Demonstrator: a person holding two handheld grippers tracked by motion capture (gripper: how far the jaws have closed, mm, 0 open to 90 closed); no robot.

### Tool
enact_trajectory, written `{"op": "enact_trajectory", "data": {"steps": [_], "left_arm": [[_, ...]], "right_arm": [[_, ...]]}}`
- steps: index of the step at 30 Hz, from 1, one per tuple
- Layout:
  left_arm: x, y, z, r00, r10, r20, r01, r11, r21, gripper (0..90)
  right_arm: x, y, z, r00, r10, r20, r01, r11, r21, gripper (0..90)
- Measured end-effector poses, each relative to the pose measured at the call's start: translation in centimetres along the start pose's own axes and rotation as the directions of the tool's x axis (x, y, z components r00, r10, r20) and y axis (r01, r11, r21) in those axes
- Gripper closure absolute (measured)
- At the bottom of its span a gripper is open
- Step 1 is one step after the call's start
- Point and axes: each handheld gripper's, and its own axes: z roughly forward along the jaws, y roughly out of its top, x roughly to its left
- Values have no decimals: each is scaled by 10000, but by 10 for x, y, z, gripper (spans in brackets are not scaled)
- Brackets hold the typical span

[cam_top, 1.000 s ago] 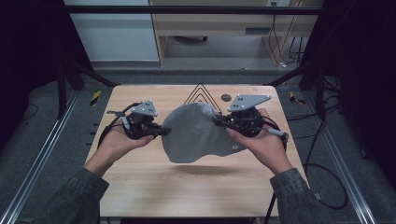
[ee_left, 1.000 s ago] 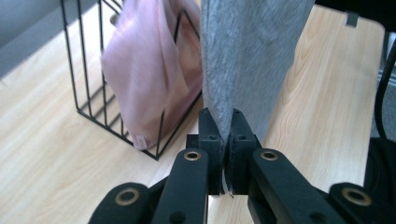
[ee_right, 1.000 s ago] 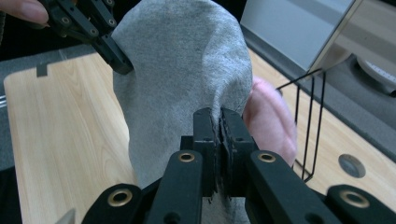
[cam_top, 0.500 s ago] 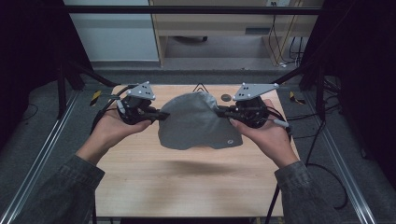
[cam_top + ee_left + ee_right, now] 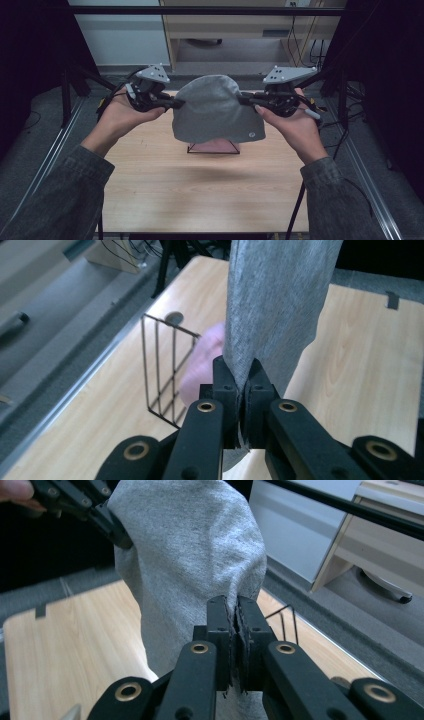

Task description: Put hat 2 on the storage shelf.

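Holding the grey hat [image 5: 215, 112] up above the wire rack [image 5: 213, 148], left claw [image 5: 176, 103] and right claw [image 5: 244, 100] each pinch a thin side edge; one slip and it drops crooked, maybe toppling that rack.

One grey cloth [image 5: 216, 112], two tongs [image 5: 176, 104] [image 5: 243, 100]

place: a lab or workshop test bay
table [image 5: 150, 190]: plain pale wood top, set on metal rails [image 5: 47, 160]
frame: black bars [image 5: 210, 10] overhead and black struts at both sides
floor [image 5: 35, 107]: grey, with loose cables [image 5: 312, 47] trailing over it
background: a pale wooden bench [image 5: 235, 22] and a white cabinet [image 5: 117, 37] by the far wall
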Motion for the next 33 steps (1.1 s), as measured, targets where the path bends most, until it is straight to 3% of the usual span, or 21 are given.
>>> {"op": "enact_trajectory", "data": {"steps": [5,18,27,33], "left_arm": [[4,7,-2,9999,62,-101,-62,10000,-29,874],[-1,9,0,9997,83,-212,-85,9999,-97,874],[2,17,1,9965,-233,-799,169,9966,-802,874],[7,20,7,9941,-575,-923,467,9923,-1147,875]], "right_arm": [[-9,4,3,9995,303,9,-302,9993,-213,862],[-9,-1,4,9993,340,169,-338,9994,-119,862],[-17,6,1,9968,585,544,-554,9969,-568,862],[-27,8,4,9929,870,807,-803,9933,-835,862]]}}
